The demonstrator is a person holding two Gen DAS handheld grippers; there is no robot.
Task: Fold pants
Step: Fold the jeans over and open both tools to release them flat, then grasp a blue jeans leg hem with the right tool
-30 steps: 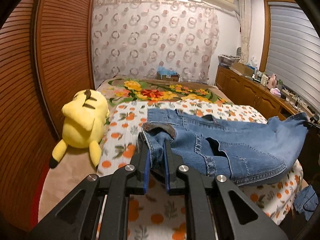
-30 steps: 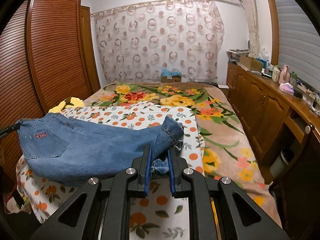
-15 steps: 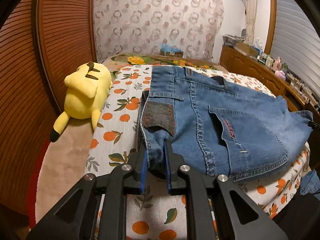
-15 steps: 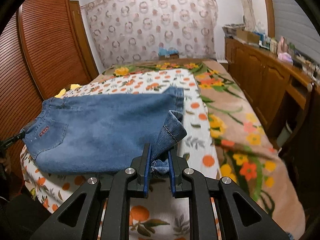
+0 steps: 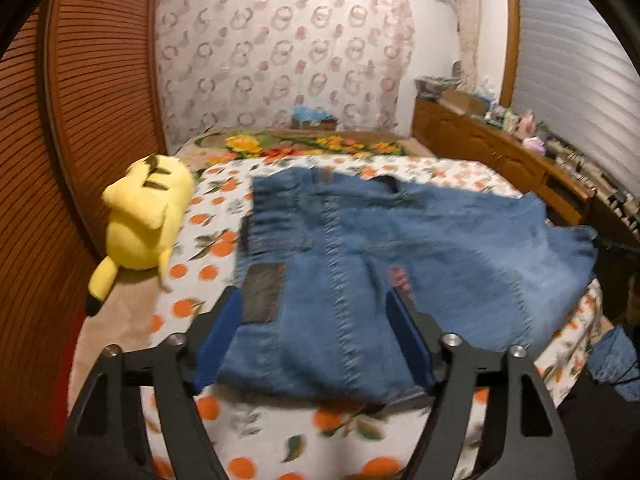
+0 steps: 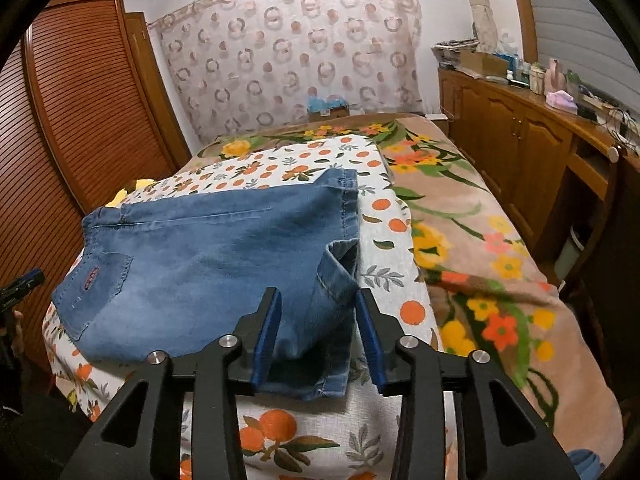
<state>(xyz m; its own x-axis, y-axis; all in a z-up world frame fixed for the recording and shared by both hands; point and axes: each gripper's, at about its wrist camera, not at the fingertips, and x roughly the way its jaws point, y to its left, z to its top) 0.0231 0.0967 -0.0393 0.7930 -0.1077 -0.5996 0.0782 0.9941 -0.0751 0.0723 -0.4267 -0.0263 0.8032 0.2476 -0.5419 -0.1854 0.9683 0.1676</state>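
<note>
Partly blurred, folded jeans (image 5: 400,240) on bed, left tool (image 5: 316,320) and right tool (image 6: 318,322) opening, denim lying loose between them

Left wrist view: rides the left tool (image 5: 316,320); close over the jeans (image 5: 400,248) at the bed's (image 5: 280,432) near left edge, angled down toward the curtain (image 5: 280,64)
Right wrist view: same heading from the right tool (image 6: 318,320); near right edge
Shared: jeans; bed; curtain; cabinets (image 6: 516,140)
</note>
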